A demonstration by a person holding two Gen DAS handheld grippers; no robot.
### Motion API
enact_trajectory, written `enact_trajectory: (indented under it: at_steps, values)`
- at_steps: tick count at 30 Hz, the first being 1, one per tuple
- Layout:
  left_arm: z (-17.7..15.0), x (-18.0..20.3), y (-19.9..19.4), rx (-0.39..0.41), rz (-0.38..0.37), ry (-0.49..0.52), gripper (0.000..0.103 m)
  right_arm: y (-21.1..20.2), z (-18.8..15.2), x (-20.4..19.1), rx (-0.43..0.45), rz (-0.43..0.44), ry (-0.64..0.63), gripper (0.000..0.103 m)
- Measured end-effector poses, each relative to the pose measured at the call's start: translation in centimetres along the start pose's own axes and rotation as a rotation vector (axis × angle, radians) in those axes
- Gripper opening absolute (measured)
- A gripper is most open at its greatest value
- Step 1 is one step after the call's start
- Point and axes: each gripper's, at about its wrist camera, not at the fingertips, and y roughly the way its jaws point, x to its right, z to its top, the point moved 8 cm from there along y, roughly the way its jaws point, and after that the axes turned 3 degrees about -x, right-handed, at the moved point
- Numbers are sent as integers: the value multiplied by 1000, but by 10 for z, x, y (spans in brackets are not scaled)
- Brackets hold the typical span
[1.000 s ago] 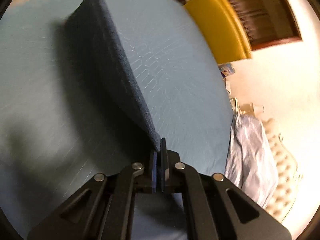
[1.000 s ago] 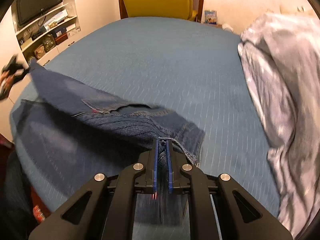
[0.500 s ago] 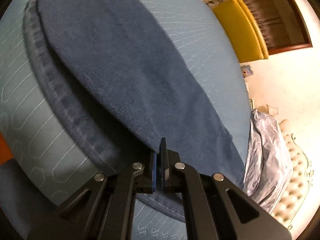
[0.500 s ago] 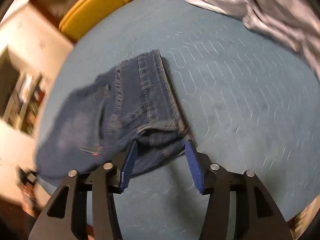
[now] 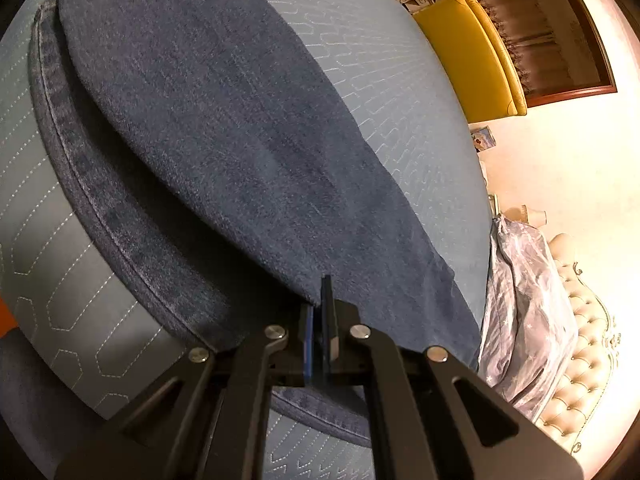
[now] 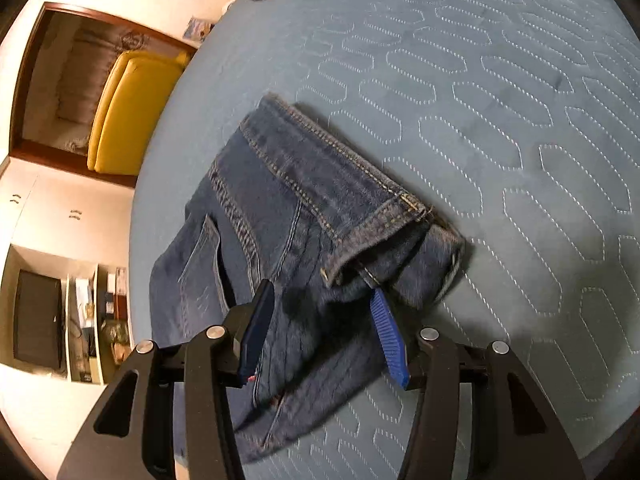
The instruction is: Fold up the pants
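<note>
Directly ahead of right tool: pants

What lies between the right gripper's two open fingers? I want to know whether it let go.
In the right wrist view, the jeans lie on the blue quilted bedspread between the open right gripper's fingers; neither finger pinches them.

Jeans hem inside the left gripper — unseen; shelf contents too small.

Each tool, left and right, is built of black angular linkage arms with triangular cut-outs, joined by round silver screws and tipped with blue ribbed pads.
</note>
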Motion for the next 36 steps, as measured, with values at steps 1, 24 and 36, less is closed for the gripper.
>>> enact_trajectory:
  at_steps: [1, 24, 36]
  values:
    - [1, -1, 2, -3, -3, -1, 3, 0, 1, -2, 11, -21, -16, 11]
    - [-33, -27, -39, 8, -7, 12, 2, -44, -14, -5, 32, -162, -208, 2]
    - [-27, -57, -37, 5, -60, -37, 28, -8, -26, 10, 7, -323, -294, 0]
